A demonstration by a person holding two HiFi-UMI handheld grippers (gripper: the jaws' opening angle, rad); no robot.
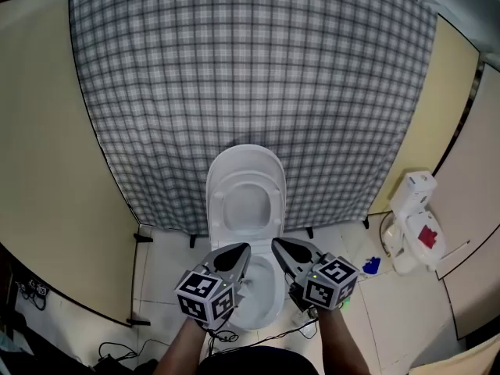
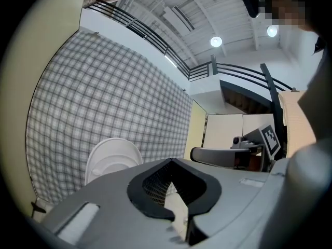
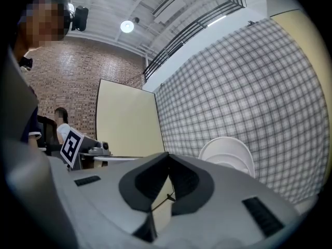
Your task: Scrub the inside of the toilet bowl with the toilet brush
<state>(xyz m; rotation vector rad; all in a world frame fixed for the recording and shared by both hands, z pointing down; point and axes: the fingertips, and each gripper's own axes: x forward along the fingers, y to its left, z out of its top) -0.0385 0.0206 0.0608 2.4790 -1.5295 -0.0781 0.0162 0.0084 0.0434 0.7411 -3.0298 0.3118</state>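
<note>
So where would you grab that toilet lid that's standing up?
Probably the lid's top rim, coming from the front, above the bowl. It stands upright with the checked curtain behind it, so the back looks blocked and that rim is the thin free edge for jaws.

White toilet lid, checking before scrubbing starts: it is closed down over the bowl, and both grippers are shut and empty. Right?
No. The white plastic toilet lid is raised against the grey checked curtain, leaving the white bowl open, as the head view shows. The left gripper and right gripper are shut and empty.
</note>
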